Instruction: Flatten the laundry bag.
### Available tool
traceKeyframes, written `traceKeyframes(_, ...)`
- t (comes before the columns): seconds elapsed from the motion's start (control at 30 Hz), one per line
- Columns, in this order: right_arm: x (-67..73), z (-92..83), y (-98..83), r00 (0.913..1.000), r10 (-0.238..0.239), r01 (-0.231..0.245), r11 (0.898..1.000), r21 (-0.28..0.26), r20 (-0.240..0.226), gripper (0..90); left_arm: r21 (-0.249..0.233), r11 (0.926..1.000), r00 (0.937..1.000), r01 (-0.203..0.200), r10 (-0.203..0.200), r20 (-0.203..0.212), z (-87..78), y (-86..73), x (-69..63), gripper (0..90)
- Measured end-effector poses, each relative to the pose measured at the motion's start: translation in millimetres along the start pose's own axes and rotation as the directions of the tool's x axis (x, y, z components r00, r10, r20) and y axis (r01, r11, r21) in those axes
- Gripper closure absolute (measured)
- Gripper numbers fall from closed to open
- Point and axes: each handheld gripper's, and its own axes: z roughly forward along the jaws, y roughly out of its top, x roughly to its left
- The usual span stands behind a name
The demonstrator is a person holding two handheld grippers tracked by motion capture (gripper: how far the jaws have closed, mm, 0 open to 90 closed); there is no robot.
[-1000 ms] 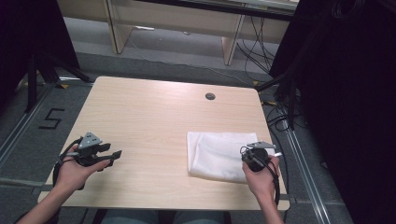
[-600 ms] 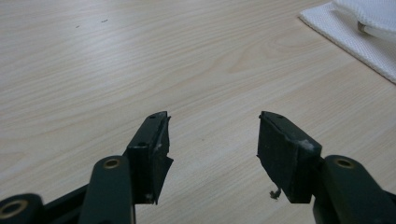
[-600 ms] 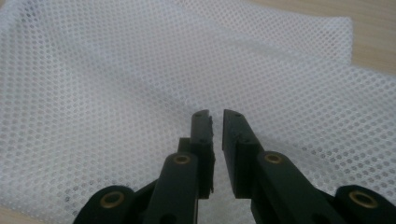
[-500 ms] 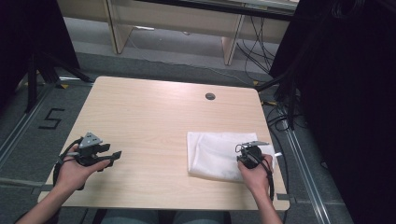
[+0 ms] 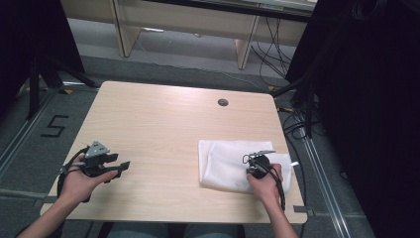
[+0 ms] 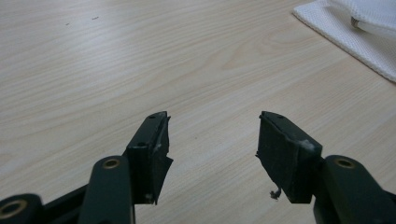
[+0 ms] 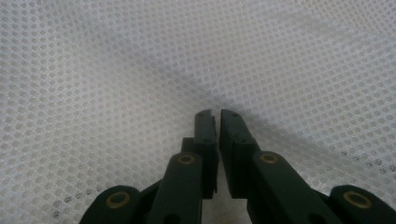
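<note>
A white mesh cloth [image 5: 220, 163] lies folded flat on the right front of the wooden table [image 5: 163, 119]. My right gripper [image 5: 253, 161] points down onto its right half. In the right gripper view its jaws [image 7: 217, 114] have just been closing and stand almost together, pinching the mesh [image 7: 116, 70], with creases running out from the tips. My left gripper [image 5: 120, 162] hovers over the left front of the table. It is open with nothing between its fingers [image 6: 212, 135]. The cloth's corner [image 6: 355, 37] lies far off at the upper right of that view.
A round cable hole [image 5: 223, 102] sits in the back of the table. Cables [image 5: 297, 124] trail on the floor past the right edge. Wooden furniture legs [image 5: 245, 47] stand beyond the far edge. Bare wood lies between the two grippers.
My right hand has slid a little left and sunk onto the cloth, and its jaws have narrowed onto the mesh. The left hand has stayed where it was.
</note>
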Motion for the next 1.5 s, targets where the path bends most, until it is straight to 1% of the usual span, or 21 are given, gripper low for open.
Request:
traceKeyframes(0.13,1.9,3.8,4.0,0.9991,-0.040,0.040,0.999,0.003,-0.010,89.3,0.001,0.9999,0.9999,-0.014,0.014,0.005,-0.3,0.1,0.2,43.2)
traceKeyframes(0.23,5.8,4.4,6.6,0.9966,-0.082,0.082,0.997,0.012,0.012,90.0,0.003,0.9999,0.9999,-0.010,0.010,0.004,0.3,0.0,0.5,43.2)
traceKeyframes(0.3,7.3,4.8,7.2,0.9964,-0.083,0.083,0.997,0.010,0.019,90.0,0.005,0.9999,0.9999,-0.010,0.010,0.006,0.4,0.0,0.5,43.2)
traceKeyframes(0.4,12.4,7.9,11.6,0.9913,-0.131,0.131,0.991,0.009,0.012,90.0,0.006,1.0000,0.9999,-0.003,0.003,0.011,0.9,-0.3,-0.9,43.2)
traceKeyframes(0.57,21.7,11.6,18.0,0.9860,-0.167,0.167,0.986,0.002,0.010,90.0,0.005,1.0000,0.9998,-0.008,0.008,0.016,0.9,-0.4,-2.5,43.3)
traceKeyframes(0.67,33.6,16.2,25.3,0.9773,-0.212,0.212,0.977,-0.009,-0.007,90.0,0.012,0.9998,0.9997,-0.012,0.012,0.023,1.2,-0.2,-2.3,43.4)
traceKeyframes(0.8,42.7,18.9,29.8,0.9740,-0.225,0.225,0.974,-0.015,-0.025,90.0,0.012,0.9999,0.9996,-0.012,0.011,0.024,1.3,-0.3,-2.5,43.5)
traceKeyframes(0.87,48.2,21.4,33.1,0.9661,-0.256,0.255,0.966,-0.030,-0.032,90.0,0.011,0.9999,0.9997,-0.010,0.010,0.025,1.2,-0.3,-3.1,43.5)
traceKeyframes(1.0,60.0,23.8,37.0,0.9609,-0.272,0.270,0.962,-0.035,-0.052,90.0,0.012,0.9998,0.9994,-0.015,0.015,0.030,2.0,-0.1,-4.1,43.7)
traceKeyframes(1.03,61.8,23.7,37.9,0.9580,-0.282,0.280,0.959,-0.036,-0.053,90.0,0.010,0.9999,0.9994,-0.013,0.013,0.031,2.4,0.1,-4.5,43.8)
traceKeyframes(1.07,65.5,24.8,39.6,0.9500,-0.305,0.302,0.952,-0.042,-0.069,90.0,0.009,0.9999,0.9993,-0.012,0.012,0.037,2.9,0.9,-5.1,44.1)
traceKeyframes(1.1,70.1,24.3,39.6,0.9562,-0.280,0.279,0.960,-0.030,-0.084,90.0,0.011,0.9998,0.9991,-0.017,0.016,0.039,3.1,1.4,-5.2,44.2)
traceKeyframes(1.13,70.1,24.3,39.6,0.9562,-0.280,0.279,0.960,-0.030,-0.084,90.0,0.011,0.9998,0.9991,-0.017,0.016,0.039,3.1,1.4,-5.2,44.4)
traceKeyframes(1.17,70.5,25.8,40.7,0.9484,-0.307,0.303,0.952,-0.050,-0.081,90.0,0.006,0.9999,0.9988,-0.016,0.016,0.046,4.2,1.9,-6.1,44.4)
traceKeyframes(1.23,77.7,26.3,41.9,0.9482,-0.302,0.299,0.953,-0.047,-0.099,90.0,0.001,0.9998,0.9983,-0.020,0.020,0.056,6.4,3.3,-8.9,44.8)
traceKeyframes(1.27,83.1,27.5,43.6,0.9445,-0.309,0.304,0.951,-0.056,-0.112,90.0,0.007,0.9994,0.9975,-0.033,0.032,0.064,7.7,4.4,-10.8,44.8)
traceKeyframes(1.3,84.1,28.8,44.7,0.9404,-0.322,0.316,0.946,-0.071,-0.109,90.0,0.006,0.9989,0.9958,-0.047,0.046,0.079,11.7,6.4,-15.2,44.8)
traceKeyframes(1.4,88.5,29.7,46.5,0.9375,-0.322,0.315,0.946,-0.074,-0.132,90.0,0.014,0.9980,0.9931,-0.062,0.060,0.100,16.4,9.3,-21.7,45.2)
traceKeyframes(1.43,90.1,30.5,47.4,0.9367,-0.321,0.312,0.947,-0.078,-0.141,90.0,0.009,0.9981,0.9905,-0.061,0.060,0.123,20.2,10.9,-26.9,45.2)
traceKeyframes(1.47,91.6,30.9,48.5,0.9374,-0.300,0.291,0.954,-0.074,-0.177,90.0,0.017,0.9957,0.9852,-0.091,0.087,0.147,22.9,13.2,-30.1,46.3)
traceKeyframes(1.5,91.5,30.1,51.2,0.9358,-0.273,0.267,0.962,-0.058,-0.223,86.6,0.015,0.9956,0.9840,-0.093,0.089,0.154,25.1,14.3,-33.3,46.5)
